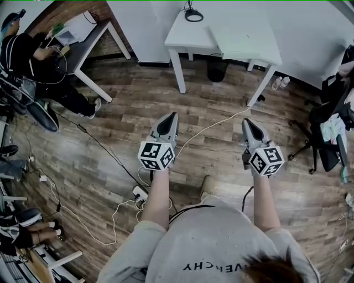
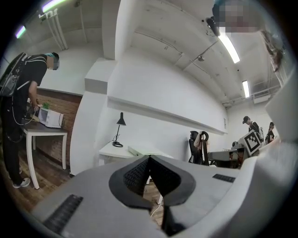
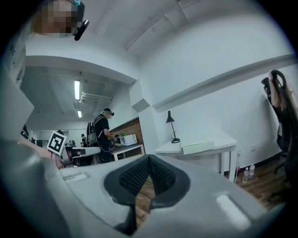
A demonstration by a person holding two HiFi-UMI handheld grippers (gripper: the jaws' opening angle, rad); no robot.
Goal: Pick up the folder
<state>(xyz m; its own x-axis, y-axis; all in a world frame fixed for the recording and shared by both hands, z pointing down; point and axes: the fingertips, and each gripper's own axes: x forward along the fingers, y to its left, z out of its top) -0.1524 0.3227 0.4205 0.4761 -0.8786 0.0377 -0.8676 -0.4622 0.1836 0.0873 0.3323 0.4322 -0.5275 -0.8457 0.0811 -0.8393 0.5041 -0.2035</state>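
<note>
The folder is a pale flat slab lying on the white table ahead of me. It also shows in the left gripper view as the folder and in the right gripper view as the folder. My left gripper and right gripper are held level above the wooden floor, side by side, well short of the table. The left gripper has its jaws closed tip to tip with nothing between them. The right gripper is shut and empty too.
A black desk lamp stands at the table's back. Under the table is a dark bin, with water bottles by its right leg. An office chair stands at right. A person works at a desk at left. Cables and a power strip lie on the floor.
</note>
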